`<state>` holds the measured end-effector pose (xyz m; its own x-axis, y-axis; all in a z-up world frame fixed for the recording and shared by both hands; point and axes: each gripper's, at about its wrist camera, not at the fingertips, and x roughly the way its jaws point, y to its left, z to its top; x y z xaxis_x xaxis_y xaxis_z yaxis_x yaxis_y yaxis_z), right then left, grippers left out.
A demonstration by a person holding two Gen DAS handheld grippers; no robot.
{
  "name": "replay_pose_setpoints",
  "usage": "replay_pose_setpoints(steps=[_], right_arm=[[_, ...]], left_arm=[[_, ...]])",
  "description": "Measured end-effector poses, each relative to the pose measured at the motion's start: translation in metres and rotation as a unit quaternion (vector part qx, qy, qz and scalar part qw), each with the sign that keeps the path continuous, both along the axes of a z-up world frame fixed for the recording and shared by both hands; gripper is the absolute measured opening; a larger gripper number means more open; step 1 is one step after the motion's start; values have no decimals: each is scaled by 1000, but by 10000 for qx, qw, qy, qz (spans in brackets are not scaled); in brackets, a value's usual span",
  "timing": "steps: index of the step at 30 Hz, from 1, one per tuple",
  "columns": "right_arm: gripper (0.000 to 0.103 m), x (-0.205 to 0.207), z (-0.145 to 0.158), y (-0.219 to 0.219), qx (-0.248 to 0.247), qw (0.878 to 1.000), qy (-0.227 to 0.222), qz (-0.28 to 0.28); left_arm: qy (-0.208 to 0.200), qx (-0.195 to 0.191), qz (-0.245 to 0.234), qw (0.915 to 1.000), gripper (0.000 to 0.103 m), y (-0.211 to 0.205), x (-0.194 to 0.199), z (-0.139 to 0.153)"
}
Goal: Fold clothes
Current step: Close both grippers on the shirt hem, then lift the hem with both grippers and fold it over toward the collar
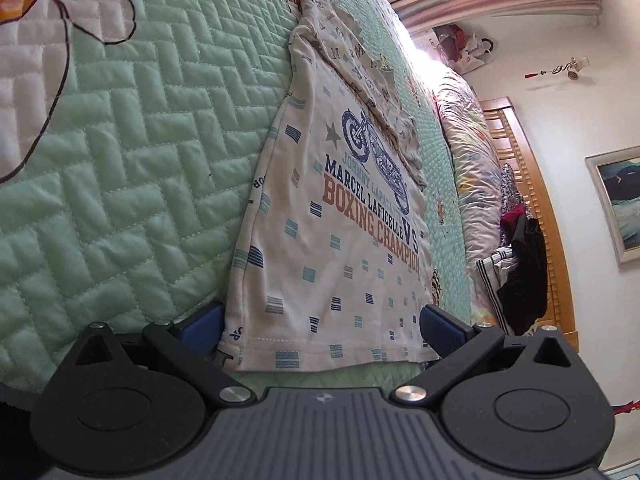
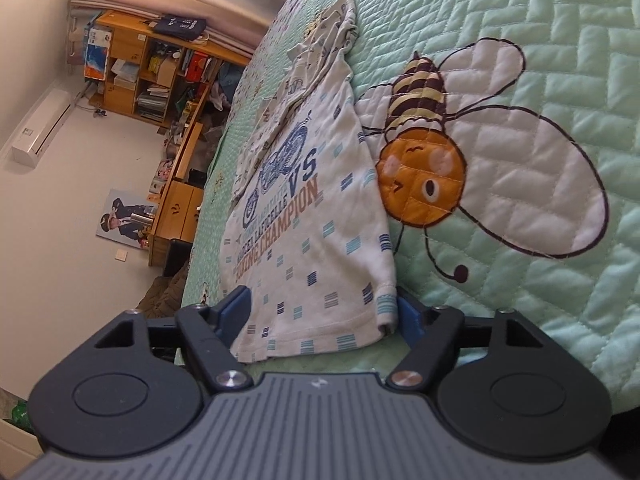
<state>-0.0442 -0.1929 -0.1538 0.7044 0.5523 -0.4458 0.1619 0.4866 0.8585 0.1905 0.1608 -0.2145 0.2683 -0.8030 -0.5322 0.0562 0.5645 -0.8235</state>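
Cotton jersey is what we judge the white printed T-shirt (image 1: 332,216) to be: light, limp and soft, with no stiffness of its own, so it should drape and sag wherever we lift it and drag a little on the quilted green bedspread (image 1: 132,152). It lies flat along the bedspread with its hem toward us, close to the near edge of the bed, and in the right wrist view its side sits just beside the stitched bee (image 2: 424,176). The far part of the shirt is already turned back over itself, so that a paler, small-patterned layer (image 1: 360,60) lies on top of the motorcycle print; it may be a sleeve or the shirt's reverse, we cannot tell which. We would take hold at the two hem corners, where the stitched double layer gives the pads something firmer to pinch. Our left gripper (image 1: 322,326) stands spread, its blue pads either side of the hem and not pressing on it. Our right gripper (image 2: 320,316) is likewise spread around the hem's other corner, the cloth between the pads but unpinched. As for containers, none holds clothes on the bed; the wooden shelves (image 2: 160,72) against the wall are crammed with books and boxes.
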Motion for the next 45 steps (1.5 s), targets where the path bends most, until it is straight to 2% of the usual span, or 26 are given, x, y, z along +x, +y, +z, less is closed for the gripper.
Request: replay_pose_setpoints(steps=[1,4,6,9,14,18,23,25,26,27,29,34,39,45], right_arm=[[64,-2,0,-1,-8,10000,21,-26],[43,-5,-3,-1,-72,9999,106,5],[18,-4,-4,1,-195,9996,191,71],[8,-1,-3,5,-337,9991,241,129],[8,-3,-6,2,-298,9991,312,-16],[22,-6,-12,-1,10,9995,285,-155],[25,-5,-17,-1,177,9988,256,-386],[19,-5,-17,0,140,9986,248,-456],[16,-5,-15,1,20,9987,251,-449],[7,-5,-13,3,-130,9987,253,-433],[4,-4,-8,8,-377,9982,239,-407],[3,-5,-2,13,-652,9968,152,-441],[3,-5,6,14,-717,9960,28,-530],[3,1,33,20,-718,9951,-327,-593]], left_arm=[[-18,27,-35,10000,102,-2,-2,0],[-55,95,-141,9998,102,-9,-8,1],[-29,89,-75,9999,102,-12,-8,0],[12,87,62,9999,99,-12,-7,-1],[109,6,212,9997,88,0,-15,-5],[257,-124,201,9994,87,-1,-16,-11],[383,-332,312,9982,86,-4,-12,-18],[421,-343,393,9977,74,-4,-12,-19],[449,-354,434,9974,59,-4,-13,-21],[512,-384,479,9968,30,-5,-13,-24],[548,-363,560,9963,2,-8,-15,-28],[449,-210,771,9958,2,-16,-22,-32],[53,-241,994,9947,2,-8,-24,-13],[-419,-384,1146,9918,2,-7,-22,19]])
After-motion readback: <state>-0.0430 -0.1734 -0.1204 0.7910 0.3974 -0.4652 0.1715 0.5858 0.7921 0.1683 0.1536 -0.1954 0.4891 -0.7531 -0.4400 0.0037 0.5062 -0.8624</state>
